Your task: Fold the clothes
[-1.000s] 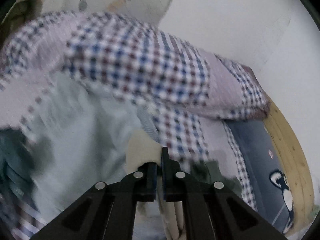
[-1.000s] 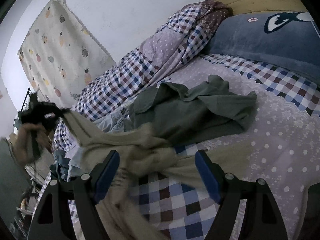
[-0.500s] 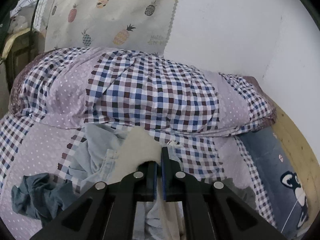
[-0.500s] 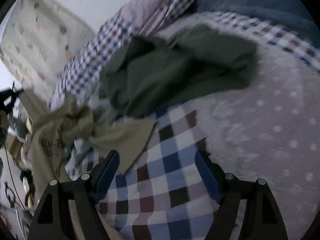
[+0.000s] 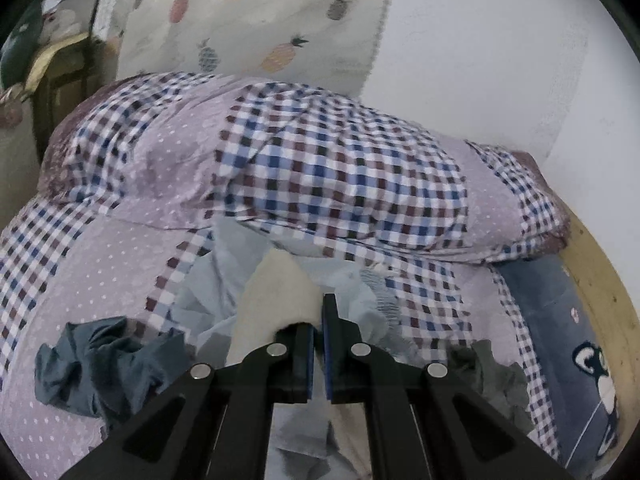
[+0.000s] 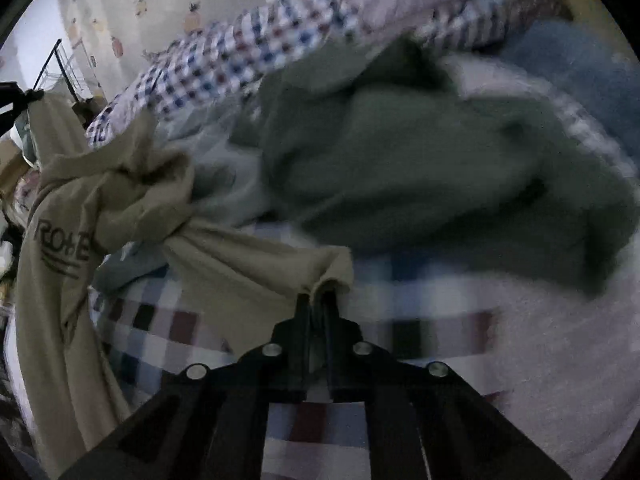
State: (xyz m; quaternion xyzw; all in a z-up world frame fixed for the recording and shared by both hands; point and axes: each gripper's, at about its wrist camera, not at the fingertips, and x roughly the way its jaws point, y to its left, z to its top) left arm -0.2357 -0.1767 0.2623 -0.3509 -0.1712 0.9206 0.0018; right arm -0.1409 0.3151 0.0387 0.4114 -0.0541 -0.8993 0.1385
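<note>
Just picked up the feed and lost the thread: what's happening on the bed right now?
A person is working with two handheld grippers on a beige shirt. The left gripper is shut on one part of it, the right gripper on another, and the cloth hangs bunched between them above the checked bedspread. It is not folded yet. A dark green garment, a pale blue one and a dark blue one lie crumpled on the bed.

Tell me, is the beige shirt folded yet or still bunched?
Still bunched: the beige shirt hangs twisted between the left gripper and right gripper.
</note>
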